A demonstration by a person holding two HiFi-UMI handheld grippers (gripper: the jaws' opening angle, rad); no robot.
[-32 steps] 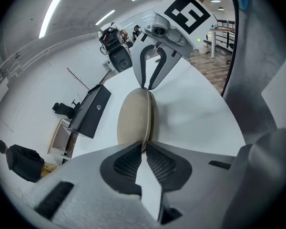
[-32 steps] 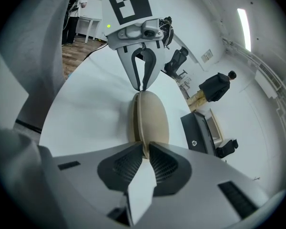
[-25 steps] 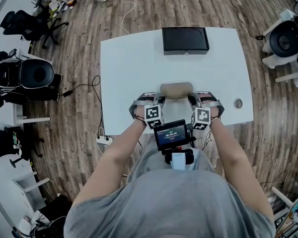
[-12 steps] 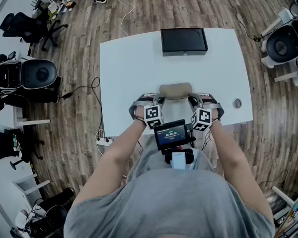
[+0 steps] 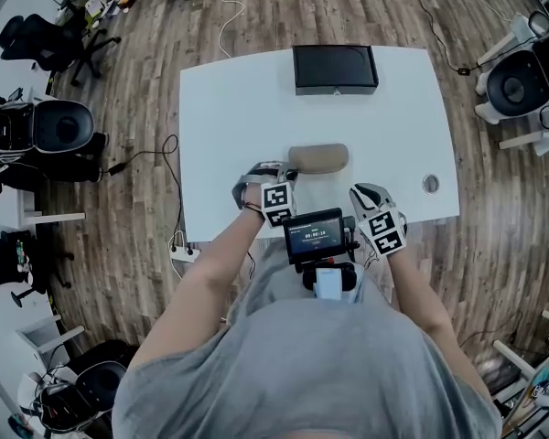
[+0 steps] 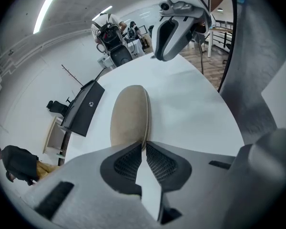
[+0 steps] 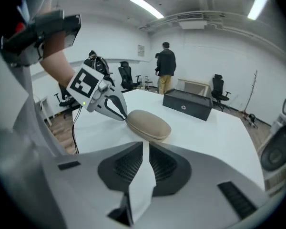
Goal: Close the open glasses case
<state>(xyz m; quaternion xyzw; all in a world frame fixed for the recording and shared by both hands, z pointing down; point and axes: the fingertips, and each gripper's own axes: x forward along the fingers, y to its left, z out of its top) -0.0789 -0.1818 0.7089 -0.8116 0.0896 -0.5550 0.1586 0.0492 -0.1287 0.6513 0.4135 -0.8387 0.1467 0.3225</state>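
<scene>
Nearest the person, the right gripper (image 5: 366, 193) stood by the near edge of the white table (image 5: 221, 117), its jaws together on nothing and apart from the case. A little further in, the left gripper (image 5: 285, 170) also had its jaws pressed together and empty, tips right at the left end of the tan oval clamshell glasses case (image 5: 318, 158); whether they touched could not be told. The case lay mid-table with its lid down and the seam meeting along its length. The closing looked done, with only drawing the grippers away left. Beyond it, a flat black box (image 5: 335, 69) sat at the far edge.

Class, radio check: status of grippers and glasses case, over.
Left hand-held gripper shut, at glasses case end. Right hand-held gripper shut, apart. Case closed. Nothing blocking.
</scene>
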